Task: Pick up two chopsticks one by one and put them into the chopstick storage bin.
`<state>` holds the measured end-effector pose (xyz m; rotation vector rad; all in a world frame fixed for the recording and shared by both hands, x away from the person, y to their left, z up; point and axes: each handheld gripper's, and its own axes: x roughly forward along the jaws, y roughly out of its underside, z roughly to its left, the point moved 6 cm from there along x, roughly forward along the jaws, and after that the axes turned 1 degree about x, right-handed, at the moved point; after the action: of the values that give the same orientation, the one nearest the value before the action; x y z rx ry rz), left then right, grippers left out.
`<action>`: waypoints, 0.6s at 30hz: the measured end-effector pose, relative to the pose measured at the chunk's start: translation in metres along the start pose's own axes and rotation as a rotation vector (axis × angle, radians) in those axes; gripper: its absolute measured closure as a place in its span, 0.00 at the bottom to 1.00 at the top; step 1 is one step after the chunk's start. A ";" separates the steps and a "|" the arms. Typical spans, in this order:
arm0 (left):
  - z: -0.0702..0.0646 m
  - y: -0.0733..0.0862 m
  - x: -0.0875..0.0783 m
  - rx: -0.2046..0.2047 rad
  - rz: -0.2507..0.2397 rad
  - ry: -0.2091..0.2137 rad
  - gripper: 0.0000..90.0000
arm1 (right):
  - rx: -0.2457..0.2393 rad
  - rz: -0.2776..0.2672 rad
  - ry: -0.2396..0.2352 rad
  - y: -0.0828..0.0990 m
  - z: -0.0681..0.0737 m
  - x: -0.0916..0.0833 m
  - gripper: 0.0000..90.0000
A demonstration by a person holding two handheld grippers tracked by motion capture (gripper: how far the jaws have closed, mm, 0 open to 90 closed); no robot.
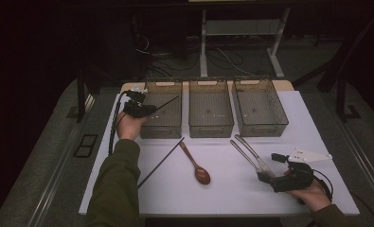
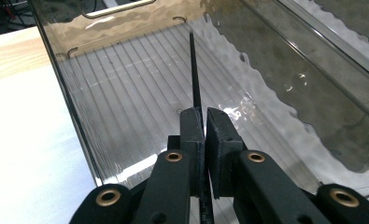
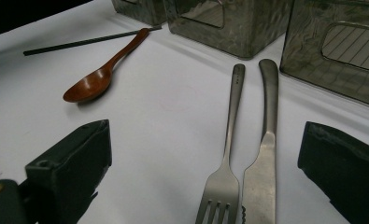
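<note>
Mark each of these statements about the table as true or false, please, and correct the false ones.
1. The left claw is shut on a black chopstick. True.
2. The chopstick is held over the rightmost bin. False: it is over the left bin.
3. The right claw is open. True.
4. The wooden spoon lies inside the middle bin. False: it lies on the white table.
5. A metal fork and knife lie side by side. True.
</note>
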<state>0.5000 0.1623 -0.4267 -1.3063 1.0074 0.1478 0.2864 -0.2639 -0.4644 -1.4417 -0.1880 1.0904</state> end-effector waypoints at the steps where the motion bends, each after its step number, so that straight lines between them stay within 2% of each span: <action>1: 0.000 0.000 0.000 -0.002 -0.003 -0.001 0.94 | -0.002 0.000 0.000 0.000 0.000 0.000 0.02; 5: 0.000 0.000 -0.001 0.003 -0.006 0.004 0.93 | -0.001 0.001 0.000 0.000 0.000 0.000 0.02; 11: 0.001 -0.004 -0.005 0.009 -0.044 -0.017 0.78 | -0.001 -0.001 0.000 0.000 0.000 0.000 0.02; 18: -0.001 -0.007 -0.013 0.013 -0.076 0.011 0.68 | -0.001 -0.001 0.002 0.000 0.000 0.000 0.02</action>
<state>0.4965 0.1650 -0.4125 -1.3327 0.9648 0.0765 0.2864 -0.2641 -0.4643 -1.4429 -0.1878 1.0884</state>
